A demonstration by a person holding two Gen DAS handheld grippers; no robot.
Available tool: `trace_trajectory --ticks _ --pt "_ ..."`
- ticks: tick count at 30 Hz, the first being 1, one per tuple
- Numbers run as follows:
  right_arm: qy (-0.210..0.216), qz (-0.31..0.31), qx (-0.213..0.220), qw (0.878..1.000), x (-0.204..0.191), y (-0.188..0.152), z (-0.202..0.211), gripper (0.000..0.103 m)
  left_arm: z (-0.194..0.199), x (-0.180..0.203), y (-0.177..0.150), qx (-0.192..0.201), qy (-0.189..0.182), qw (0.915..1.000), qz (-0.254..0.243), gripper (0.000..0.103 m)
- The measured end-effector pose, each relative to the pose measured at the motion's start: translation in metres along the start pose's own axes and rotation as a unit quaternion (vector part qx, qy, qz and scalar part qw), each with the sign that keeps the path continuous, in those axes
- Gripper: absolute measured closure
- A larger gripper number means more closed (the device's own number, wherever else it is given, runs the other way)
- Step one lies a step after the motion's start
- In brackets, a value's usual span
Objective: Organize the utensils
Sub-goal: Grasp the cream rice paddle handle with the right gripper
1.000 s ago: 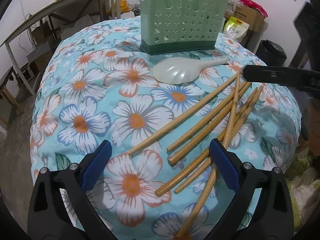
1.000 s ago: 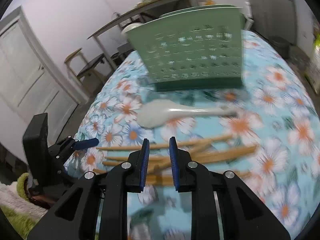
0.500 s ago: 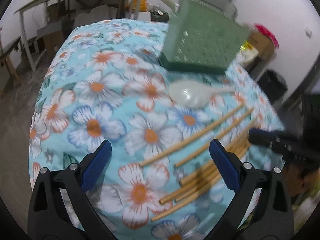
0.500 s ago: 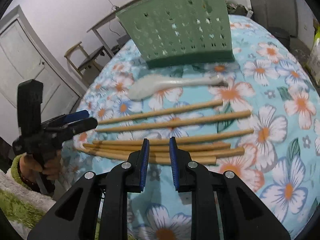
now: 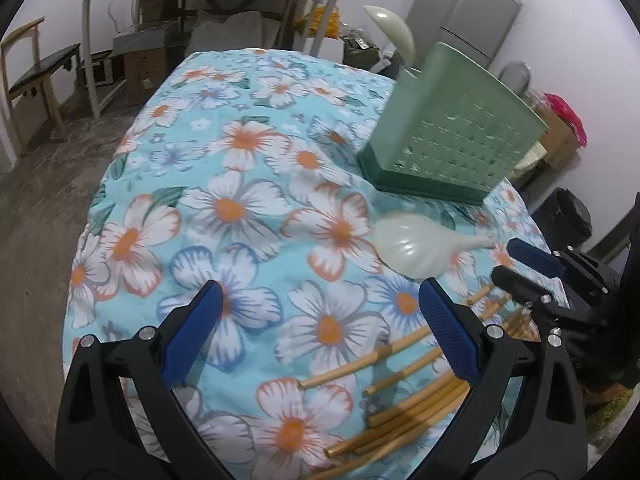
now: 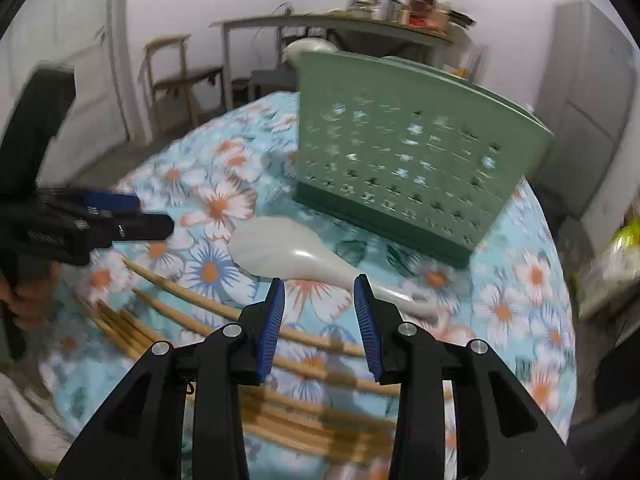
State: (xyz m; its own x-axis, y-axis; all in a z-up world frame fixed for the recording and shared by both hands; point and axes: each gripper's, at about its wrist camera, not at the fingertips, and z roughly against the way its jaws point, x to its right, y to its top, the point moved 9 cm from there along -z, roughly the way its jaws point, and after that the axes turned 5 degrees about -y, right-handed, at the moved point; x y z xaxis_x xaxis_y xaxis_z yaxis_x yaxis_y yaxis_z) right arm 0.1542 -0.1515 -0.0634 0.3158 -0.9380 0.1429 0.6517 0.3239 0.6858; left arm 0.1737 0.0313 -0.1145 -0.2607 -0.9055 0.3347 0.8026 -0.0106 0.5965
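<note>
The right gripper, jaws opening and empty, hangs over the paddle lying between chopsticks and caddy; the left gripper gapes idle. Best grip: the paddle's narrow handle.

Likely a home, fridge, floral tablecloth, wooden chair

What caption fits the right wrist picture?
Right gripper opening above a white rice spoon and chopsticks, green holder behind.
</note>
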Motion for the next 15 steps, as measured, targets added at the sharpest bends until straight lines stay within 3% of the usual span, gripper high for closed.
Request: trace_trajectory --ticks 8,12,15 --pt "-0.009 0.105 -0.039 0.994 -0.03 -0.003 -0.031 0.067 0.002 -0.016 0.006 0.009 0.007 0.9998 0.014 0.009" --pt "-0.028 0.134 -0.027 0.99 -0.041 0.001 -0.032 0.067 0.001 -0.023 0.009 0.013 0.003 0.9996 0.023 0.009" --pt "-0.035 0.122 -0.017 0.992 -0.041 0.009 -0.029 0.067 0.001 -0.025 0.01 0.015 0.0 0.9995 0.026 0.009"
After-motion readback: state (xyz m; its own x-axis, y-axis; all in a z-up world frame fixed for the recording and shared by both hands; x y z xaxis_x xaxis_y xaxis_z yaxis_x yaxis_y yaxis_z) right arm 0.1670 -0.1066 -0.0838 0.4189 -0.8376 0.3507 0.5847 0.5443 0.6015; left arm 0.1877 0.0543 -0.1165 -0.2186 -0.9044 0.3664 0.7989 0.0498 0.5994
